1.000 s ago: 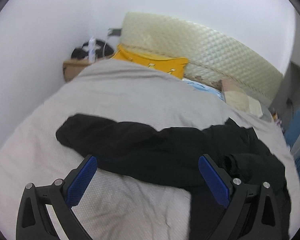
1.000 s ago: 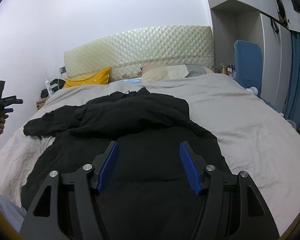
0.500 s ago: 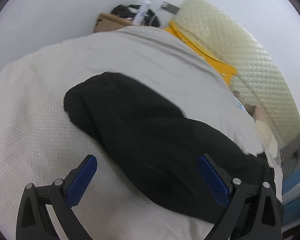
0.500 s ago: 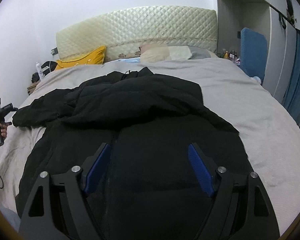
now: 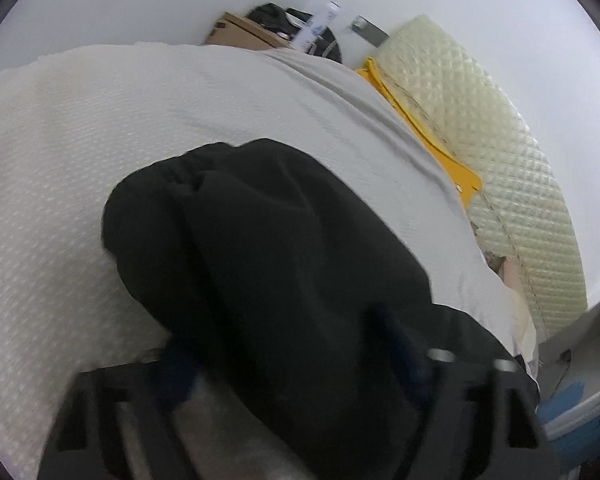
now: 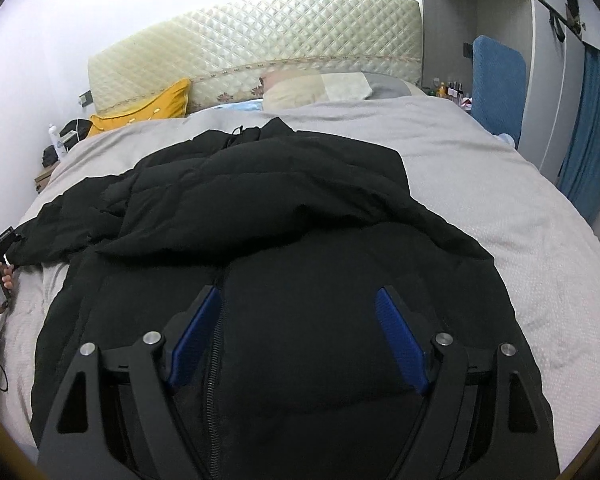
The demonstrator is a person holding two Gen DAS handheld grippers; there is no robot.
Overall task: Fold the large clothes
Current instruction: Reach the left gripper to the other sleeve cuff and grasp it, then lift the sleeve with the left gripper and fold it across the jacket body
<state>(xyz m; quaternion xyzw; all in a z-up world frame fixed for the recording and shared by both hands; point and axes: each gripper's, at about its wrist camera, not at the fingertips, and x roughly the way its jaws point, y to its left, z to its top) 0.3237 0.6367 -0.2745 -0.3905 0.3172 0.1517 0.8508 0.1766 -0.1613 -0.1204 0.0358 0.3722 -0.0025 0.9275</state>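
now the left gripper (image 5: 284, 364) has dropped onto the black jacket's sleeve (image 5: 260, 240), jaws just closing around it; whether they pinch yet, i cannot tell. right gripper (image 6: 298, 336) hovers spread over the jacket (image 6: 300, 208), sleeve at nine o'clock.

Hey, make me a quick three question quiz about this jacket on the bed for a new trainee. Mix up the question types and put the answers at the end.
1. True or false: the black puffer jacket lies on the floor.
2. Multiple choice: what colour is the pillow leaning at the left end of the quilted headboard in the right wrist view? A blue, B yellow, C red.
3. Short answer: which part of the jacket stretches toward the bed's left edge in the right wrist view?

Key
1. False. It is spread on the grey bedspread.
2. B.
3. A sleeve.
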